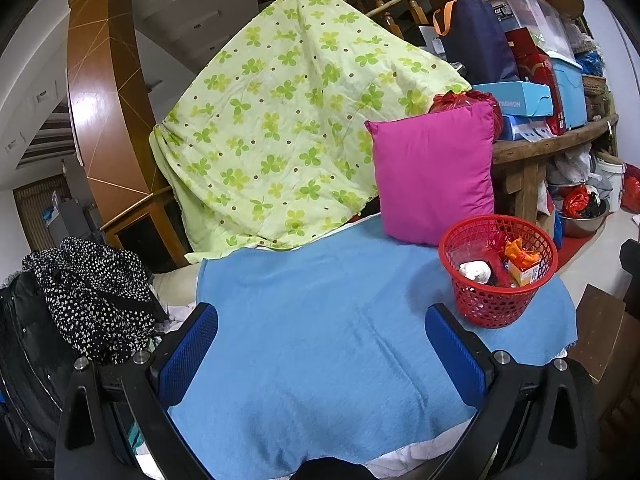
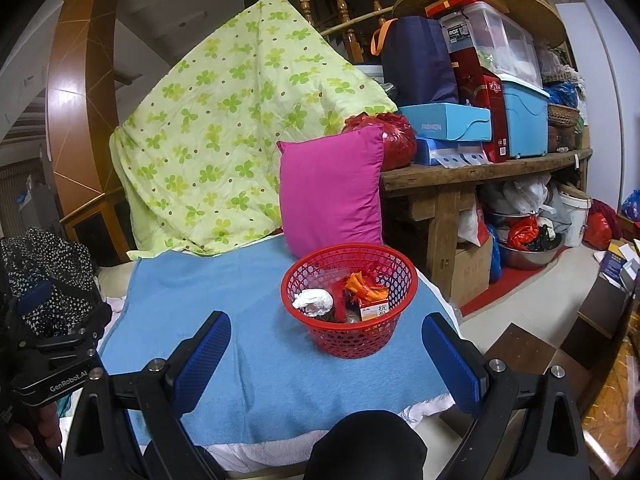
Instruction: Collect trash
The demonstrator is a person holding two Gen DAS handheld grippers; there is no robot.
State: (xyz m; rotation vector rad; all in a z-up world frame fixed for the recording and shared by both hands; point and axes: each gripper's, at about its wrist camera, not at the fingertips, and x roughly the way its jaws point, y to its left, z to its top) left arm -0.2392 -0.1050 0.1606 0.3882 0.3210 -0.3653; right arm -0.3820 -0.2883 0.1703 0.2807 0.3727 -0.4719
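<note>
Round red plastic mesh basket [image 2: 347, 305] sits dead ahead of the right hand-held gripper [image 2: 338, 354], nearer than the left hand-held gripper [image 1: 322, 354]; both spread, empty.

"FASHION" on the flat light-blue box [image 2: 446, 121] on the wooden bench, near its left end; also legible in left wrist view [image 1: 520, 98]. "ROX" on label of clear storage tub [image 2: 458, 34], top of the stack. "GenRobot.AI" on left gripper body [image 2: 66, 382]. Chinese char. "抗" on small orange/white carton [image 2: 374, 308] in red basket [image 2: 320, 334]; other print too small to read.
</note>
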